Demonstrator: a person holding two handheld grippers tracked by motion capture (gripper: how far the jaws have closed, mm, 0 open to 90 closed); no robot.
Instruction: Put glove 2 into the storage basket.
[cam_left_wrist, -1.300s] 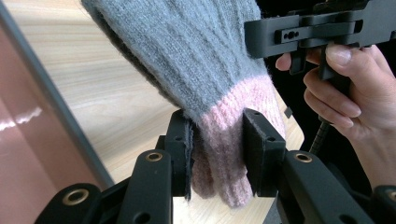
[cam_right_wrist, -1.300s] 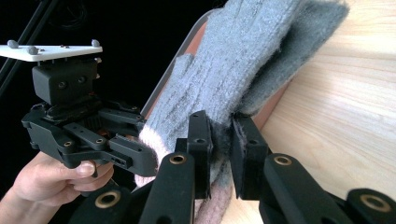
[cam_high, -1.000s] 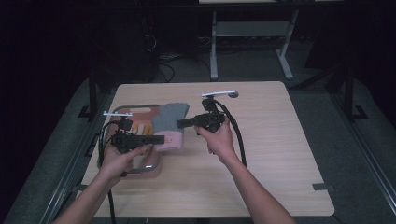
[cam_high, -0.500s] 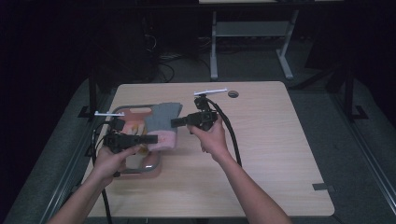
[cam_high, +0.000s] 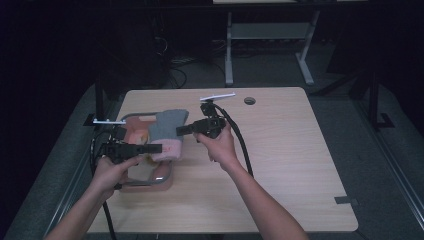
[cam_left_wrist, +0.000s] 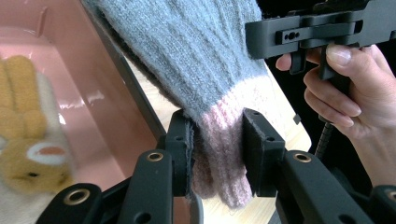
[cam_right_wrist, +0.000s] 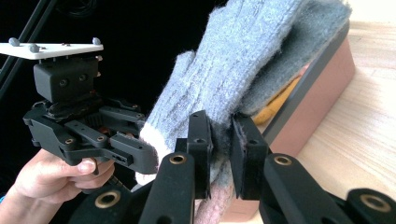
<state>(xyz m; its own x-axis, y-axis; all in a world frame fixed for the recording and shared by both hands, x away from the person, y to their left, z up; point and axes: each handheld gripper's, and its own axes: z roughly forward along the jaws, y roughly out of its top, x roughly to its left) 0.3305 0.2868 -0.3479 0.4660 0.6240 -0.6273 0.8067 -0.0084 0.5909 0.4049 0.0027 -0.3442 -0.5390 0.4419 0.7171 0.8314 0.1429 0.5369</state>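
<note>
1. Glove (cam_high: 167, 132), grey knit with a pink cuff, hangs over the right rim of a pink bin (cam_high: 150, 177) at the left side of the table (cam_high: 300, 165).
2. I see my left gripper (cam_left_wrist: 217, 149) clamped on the pink cuff; the cuff's tip drops below its jaws and is cut off at the frame edge.
3. My right gripper (cam_right_wrist: 222, 140) is pinched on the grey knit, jaws nearly together with fabric between them.
4. From above, both sets of jaws are too small and dark for me to judge.
5. A yellow plush toy (cam_left_wrist: 23, 144) lies in the bin, partly hidden by the glove; I cannot make out what it is.
</note>
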